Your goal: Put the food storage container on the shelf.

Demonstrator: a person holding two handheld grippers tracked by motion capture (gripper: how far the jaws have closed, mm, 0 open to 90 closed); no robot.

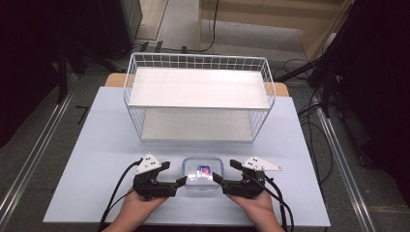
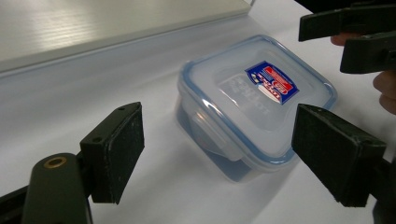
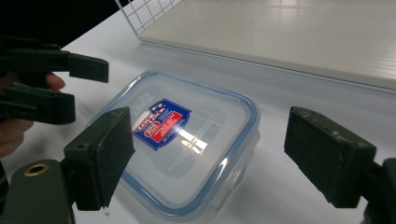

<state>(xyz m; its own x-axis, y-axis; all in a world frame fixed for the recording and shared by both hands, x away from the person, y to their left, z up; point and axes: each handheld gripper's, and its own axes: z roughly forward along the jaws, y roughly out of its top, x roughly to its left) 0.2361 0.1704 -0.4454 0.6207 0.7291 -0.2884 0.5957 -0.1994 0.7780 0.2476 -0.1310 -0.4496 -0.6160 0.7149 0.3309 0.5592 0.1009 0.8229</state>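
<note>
Your plastic box sits on the table close to the near edge, about midway between the left and right edges, with its lid on and a blue and red label on top. It stands flat, in front of the wire basket, which occupies the far middle of the table and carries a white shelf board above a second board at its floor.

Your left gripper is at the box's left side, jaws apart and nothing clamped between them. In the left gripper view the box lies beyond the two pads, clear of both.

Your right gripper is at the box's right side, jaws likewise spread, gripping nothing. In the right gripper view the box lies between and beyond the pads, the near corner close to the left pad; whether they touch cannot be told.

Both of your hands rest near the table's near edge.
</note>
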